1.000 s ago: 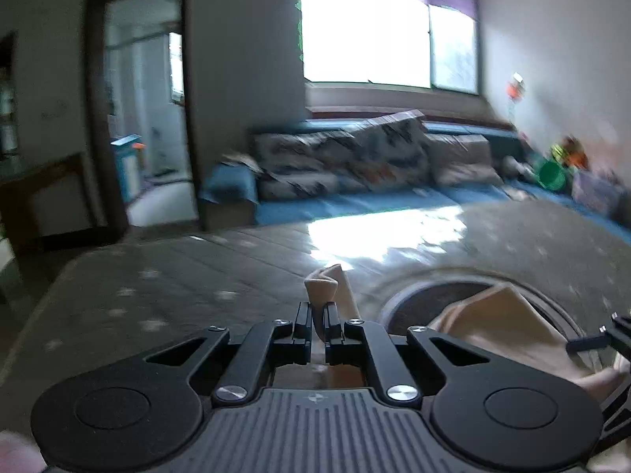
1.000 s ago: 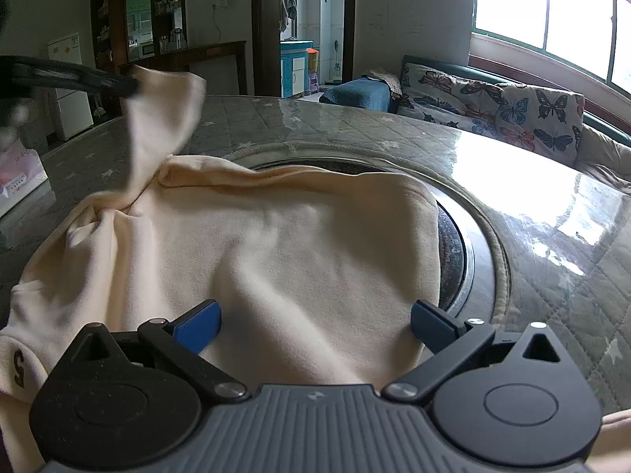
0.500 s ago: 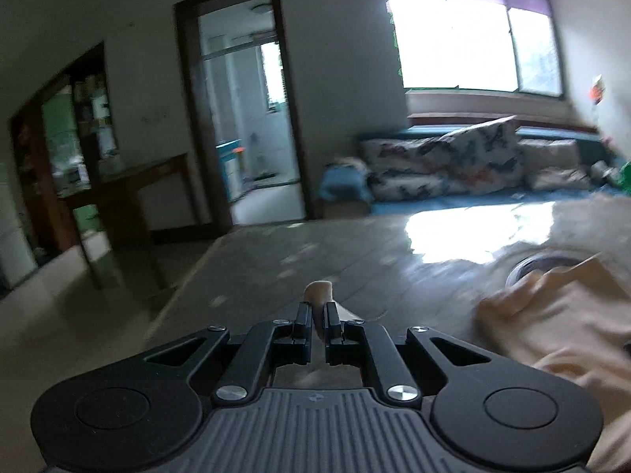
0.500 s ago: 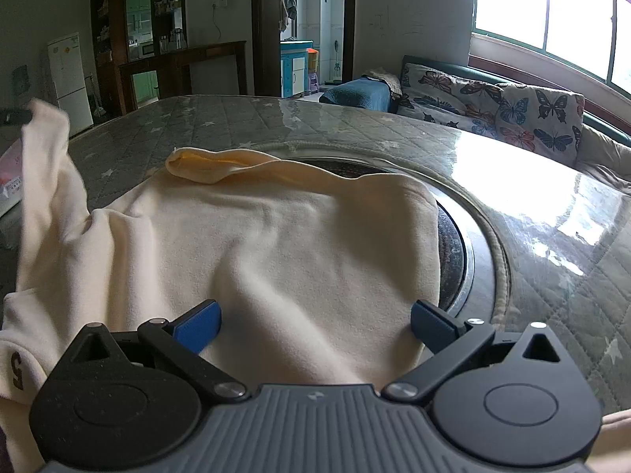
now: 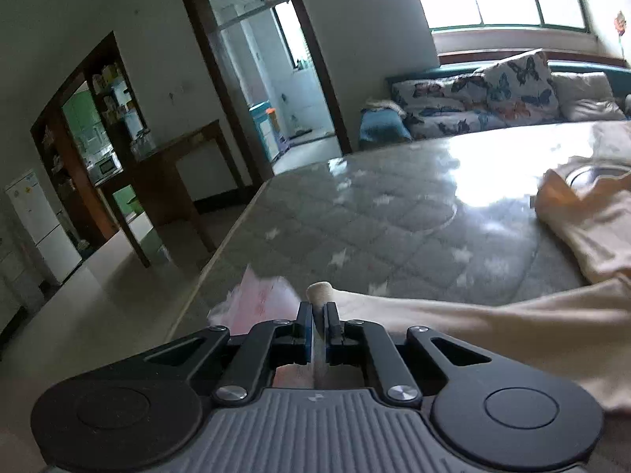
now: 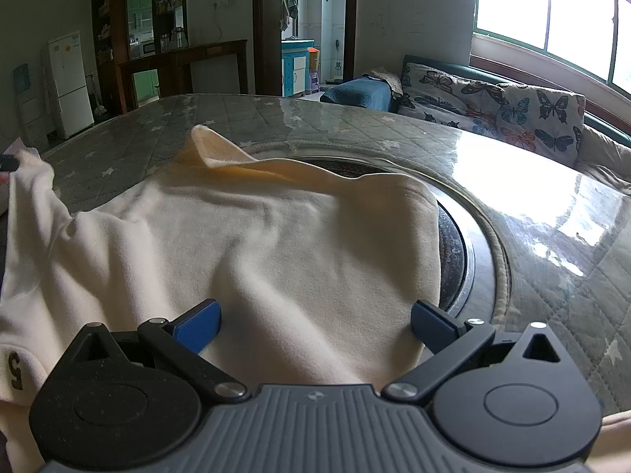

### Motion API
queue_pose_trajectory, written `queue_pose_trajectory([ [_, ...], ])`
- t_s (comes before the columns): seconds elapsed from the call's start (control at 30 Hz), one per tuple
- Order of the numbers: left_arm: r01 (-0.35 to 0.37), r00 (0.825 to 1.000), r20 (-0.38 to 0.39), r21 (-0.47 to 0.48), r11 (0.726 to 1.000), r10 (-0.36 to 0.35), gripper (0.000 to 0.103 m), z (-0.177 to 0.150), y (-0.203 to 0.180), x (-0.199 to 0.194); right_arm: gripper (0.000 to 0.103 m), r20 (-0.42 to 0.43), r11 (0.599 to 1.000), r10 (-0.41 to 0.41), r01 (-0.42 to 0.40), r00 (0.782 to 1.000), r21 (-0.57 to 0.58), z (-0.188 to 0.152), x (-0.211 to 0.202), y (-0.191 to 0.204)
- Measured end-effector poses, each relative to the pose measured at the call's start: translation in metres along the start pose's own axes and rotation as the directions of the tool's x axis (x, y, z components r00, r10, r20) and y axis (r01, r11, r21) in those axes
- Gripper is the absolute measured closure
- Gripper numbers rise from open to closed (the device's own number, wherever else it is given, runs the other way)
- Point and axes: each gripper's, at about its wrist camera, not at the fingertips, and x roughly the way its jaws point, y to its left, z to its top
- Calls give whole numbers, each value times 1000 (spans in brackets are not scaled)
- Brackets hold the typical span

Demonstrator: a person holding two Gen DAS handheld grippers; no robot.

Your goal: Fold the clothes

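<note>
1. Quilted worktop (image 6: 560, 276) with a round inset carries the cream garment (image 6: 276, 244), spread across its middle.
2. Since a second ago the left tool (image 5: 318, 317), clamped on a sleeve end (image 5: 320, 291), has swung outward and lower, drawing the sleeve straight, likely for folding.
3. Right tool (image 6: 315, 319) rests wide open over the hem, gripping nothing.
4. Only the left view shows a pink packet (image 5: 260, 299); only the right shows the whole garment.

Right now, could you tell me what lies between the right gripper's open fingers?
The cream garment fills the gap between the right gripper's fingers, seen in the right wrist view.
</note>
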Motion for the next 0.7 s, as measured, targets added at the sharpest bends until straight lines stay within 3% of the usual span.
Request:
queue_pose_trajectory([
  [0.2,-28,1000,-13,-20,999,28,97,-15,9,-19,0,0,1000,0,0,1000,0,0,0,0],
  [0.37,-31,997,-76,1,1000,31,97,-30,4,-15,0,0,1000,0,0,1000,0,1,0,1],
  [0.6,-32,997,-73,-12,999,31,97,-36,7,-25,0,-5,1000,6,-6,1000,-6,1,2,2],
  [0.7,-28,999,-36,-3,1000,28,97,-31,3,-36,0,-5,1000,6,-6,1000,-7,1,1,3],
])
